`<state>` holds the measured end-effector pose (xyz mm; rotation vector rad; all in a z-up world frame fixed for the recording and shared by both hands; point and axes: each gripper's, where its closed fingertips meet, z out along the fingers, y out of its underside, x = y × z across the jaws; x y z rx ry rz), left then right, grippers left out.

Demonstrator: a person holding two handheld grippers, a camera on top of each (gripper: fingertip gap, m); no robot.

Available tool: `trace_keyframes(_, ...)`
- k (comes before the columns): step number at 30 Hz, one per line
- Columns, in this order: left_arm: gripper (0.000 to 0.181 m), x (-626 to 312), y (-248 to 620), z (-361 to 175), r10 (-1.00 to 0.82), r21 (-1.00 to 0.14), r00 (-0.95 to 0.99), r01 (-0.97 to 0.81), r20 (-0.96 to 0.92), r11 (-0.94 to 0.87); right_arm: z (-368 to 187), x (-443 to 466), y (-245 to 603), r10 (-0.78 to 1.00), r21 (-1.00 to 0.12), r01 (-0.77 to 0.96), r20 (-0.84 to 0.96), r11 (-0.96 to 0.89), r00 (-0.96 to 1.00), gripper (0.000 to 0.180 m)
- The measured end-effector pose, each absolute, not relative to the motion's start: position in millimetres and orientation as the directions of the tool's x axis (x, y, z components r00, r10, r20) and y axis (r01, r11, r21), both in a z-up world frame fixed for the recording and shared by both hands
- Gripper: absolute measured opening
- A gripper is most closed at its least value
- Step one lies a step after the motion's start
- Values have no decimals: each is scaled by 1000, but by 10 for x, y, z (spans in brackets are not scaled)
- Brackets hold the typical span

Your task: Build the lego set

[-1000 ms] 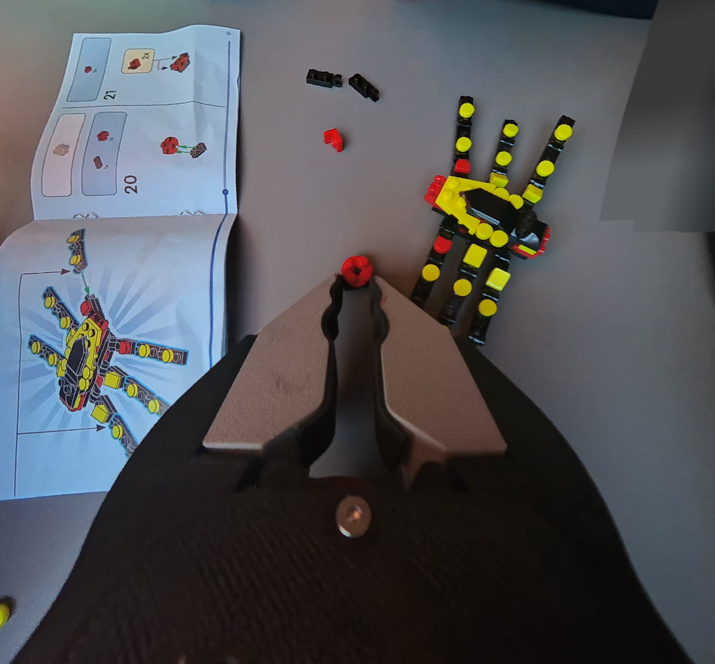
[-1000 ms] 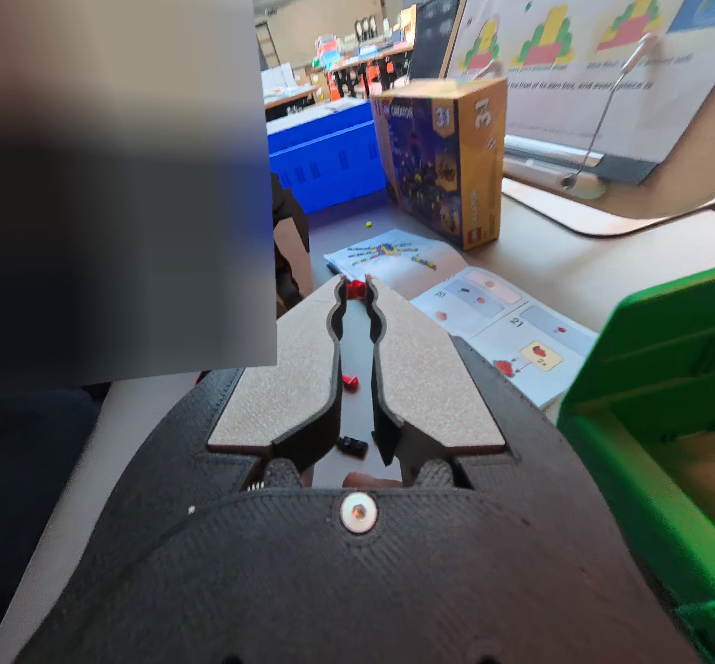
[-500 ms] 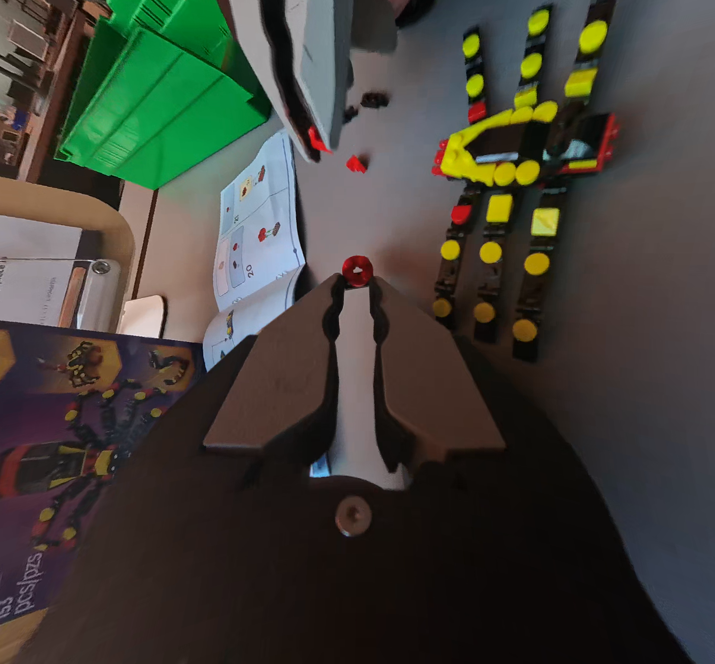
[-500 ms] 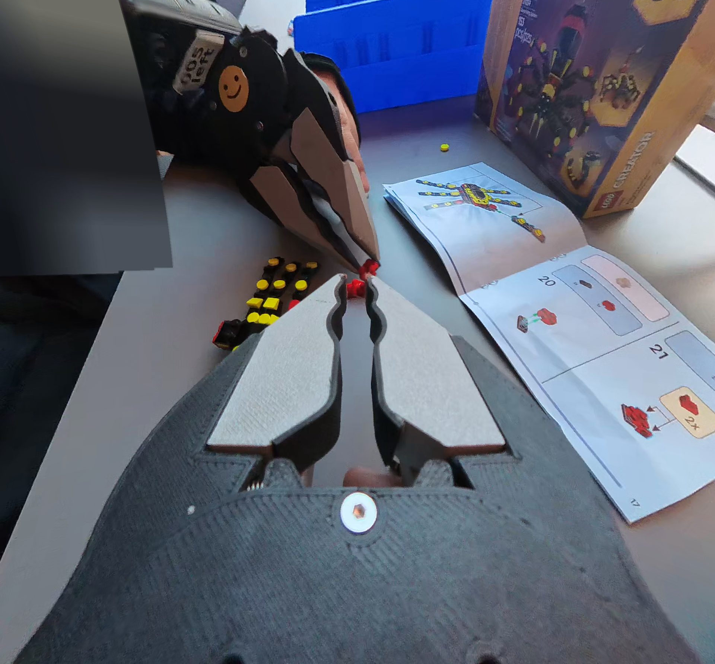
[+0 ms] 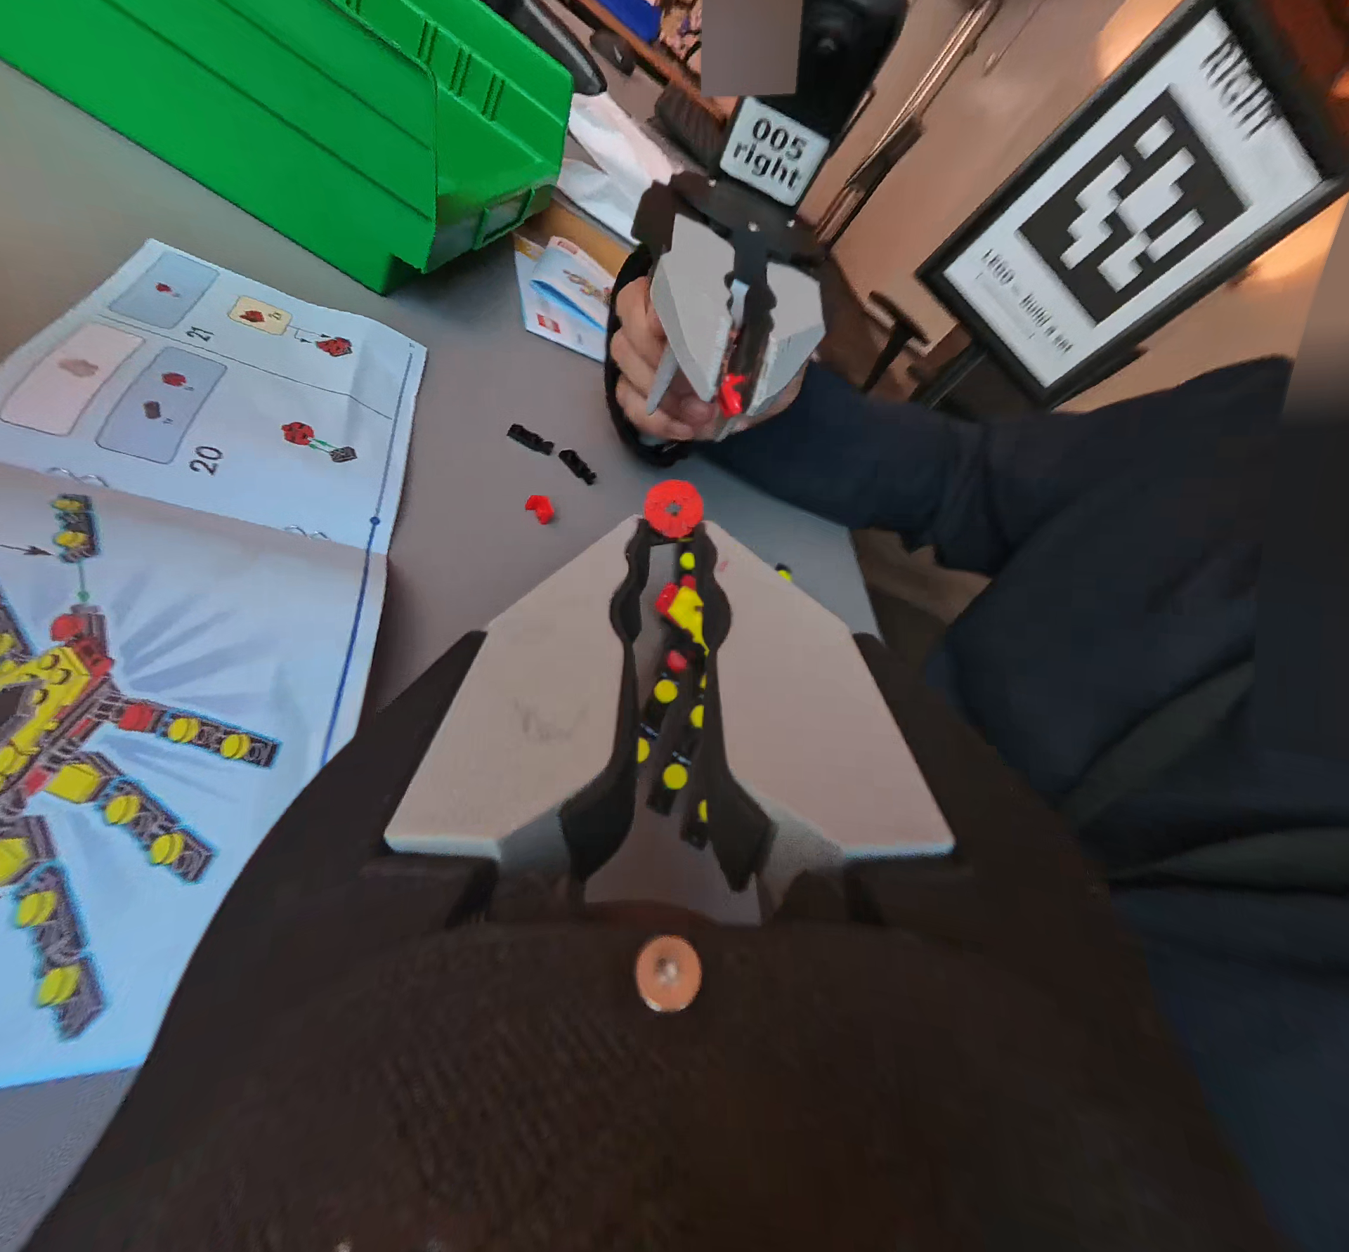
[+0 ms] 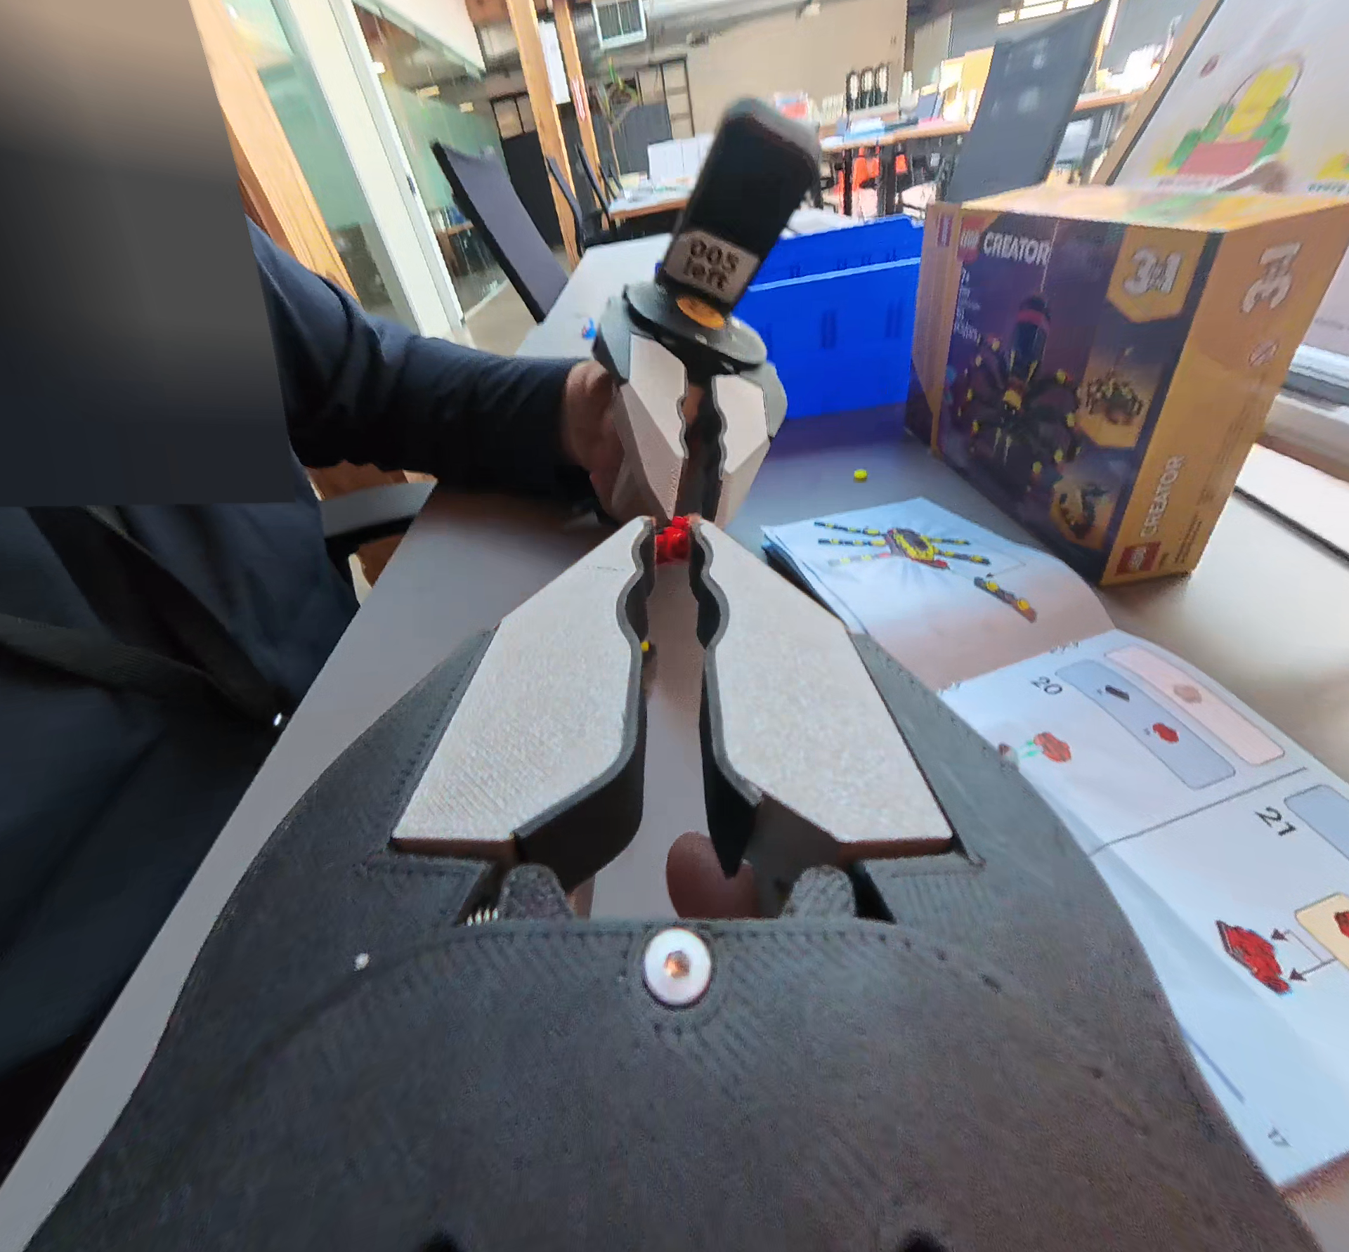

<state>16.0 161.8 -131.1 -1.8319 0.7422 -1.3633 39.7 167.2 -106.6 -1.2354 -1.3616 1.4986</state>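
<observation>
Left gripper [image 5: 673,529] clenched on a round red stud [image 5: 673,509], right gripper [image 6: 673,537] pinching a small red piece [image 6: 672,545] (raised face-to-face, presumably to mate them).

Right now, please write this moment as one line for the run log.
left gripper: shut on red round piece | right gripper: shut on small red piece | both raised, facing | spider model: on table, below left gripper

Green bins [image 5: 277,71] and a framed sign [image 5: 1139,195] stand beside a blue bin [image 6: 832,334].
</observation>
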Motion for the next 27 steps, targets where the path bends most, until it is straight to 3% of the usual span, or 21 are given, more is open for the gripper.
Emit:
trace_keyframes(7,0,221,1554,-1170,-680,-685,80,95,729,-723,-927,385,1648,941,-981,-31,-175,-192,-291,5)
trace_keyframes(12,0,145,1691,-1514,-734,-764,317,-42,601,-644,-1193,410,1978,986,-986,115,-135,-124,-95,5)
trace_keyframes(19,0,133,1701,-1673,-771,-796,417,-161,481,-584,-995,680,2306,976,-977,-26,-209,-211,-61,5)
trace_keyframes(24,2,148,1659,-1777,-811,-812,460,-273,361,-516,-505,1047,2258,992,-986,-121,-111,-119,-66,5)
trace_keyframes(27,4,155,1651,-1817,-824,-814,481,-323,298,-482,-264,1306,2348,995,-991,-134,-19,-5,99,5)
